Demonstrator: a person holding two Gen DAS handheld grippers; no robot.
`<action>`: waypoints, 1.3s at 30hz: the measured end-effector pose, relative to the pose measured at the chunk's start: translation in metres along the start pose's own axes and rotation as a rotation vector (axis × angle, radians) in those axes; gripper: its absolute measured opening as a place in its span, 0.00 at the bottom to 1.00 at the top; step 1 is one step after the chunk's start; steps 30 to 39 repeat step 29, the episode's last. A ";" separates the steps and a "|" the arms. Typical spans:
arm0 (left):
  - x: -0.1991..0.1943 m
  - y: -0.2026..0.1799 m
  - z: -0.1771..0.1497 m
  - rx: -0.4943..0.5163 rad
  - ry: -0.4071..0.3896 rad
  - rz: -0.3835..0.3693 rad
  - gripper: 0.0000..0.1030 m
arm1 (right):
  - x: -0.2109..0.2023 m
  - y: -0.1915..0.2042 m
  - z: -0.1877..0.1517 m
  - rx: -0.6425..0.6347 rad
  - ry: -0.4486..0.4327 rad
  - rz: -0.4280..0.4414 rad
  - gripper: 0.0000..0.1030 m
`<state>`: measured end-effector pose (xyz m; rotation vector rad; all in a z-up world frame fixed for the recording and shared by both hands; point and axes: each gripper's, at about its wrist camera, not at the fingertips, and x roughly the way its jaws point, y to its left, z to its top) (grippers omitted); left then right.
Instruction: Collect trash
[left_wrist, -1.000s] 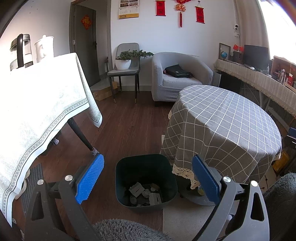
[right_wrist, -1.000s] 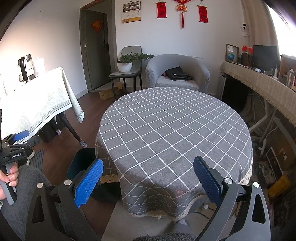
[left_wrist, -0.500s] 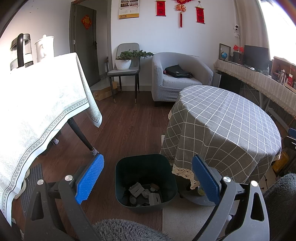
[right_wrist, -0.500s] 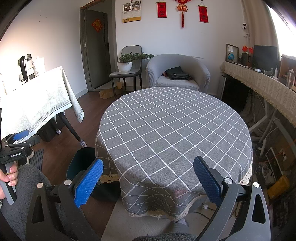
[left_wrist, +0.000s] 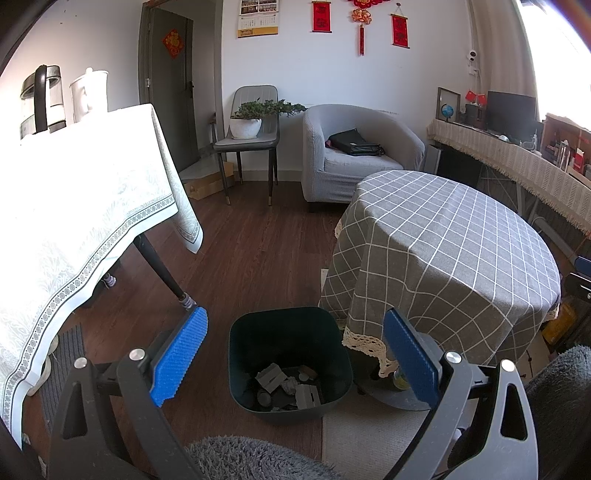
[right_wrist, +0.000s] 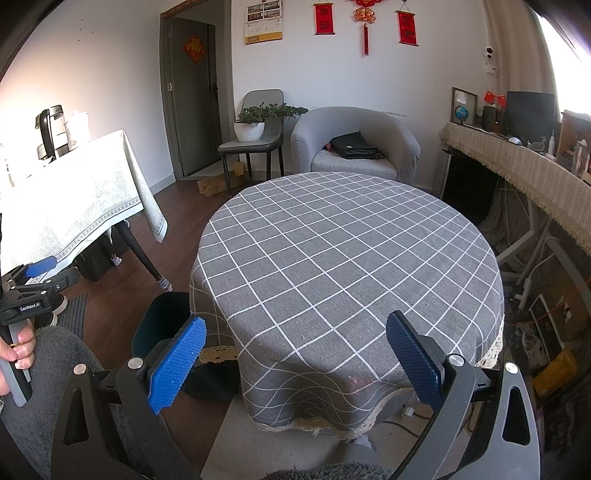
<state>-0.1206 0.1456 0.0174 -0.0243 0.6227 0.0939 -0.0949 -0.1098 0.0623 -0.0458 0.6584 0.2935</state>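
Note:
A dark green trash bin stands on the wood floor by the round table, with several grey scraps of trash in its bottom. My left gripper is open and empty, held above and in front of the bin. My right gripper is open and empty, held over the near edge of the round table with the grey checked cloth. The bin's rim shows in the right wrist view, partly hidden by the cloth. My left gripper also shows there, held in a hand.
A table with a white cloth stands at the left, with a kettle on it. A chair with a potted plant, an armchair and a long side counter stand at the back. A pale rug lies under the round table.

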 end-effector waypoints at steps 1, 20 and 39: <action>0.000 0.000 0.000 0.000 0.001 0.000 0.95 | 0.000 0.000 0.000 -0.001 0.000 0.000 0.96; 0.000 0.000 -0.001 -0.001 0.000 0.001 0.95 | 0.000 0.001 0.000 -0.002 0.002 -0.001 0.96; 0.002 -0.002 0.003 -0.003 0.009 0.006 0.96 | 0.000 0.001 0.000 -0.003 0.002 -0.001 0.96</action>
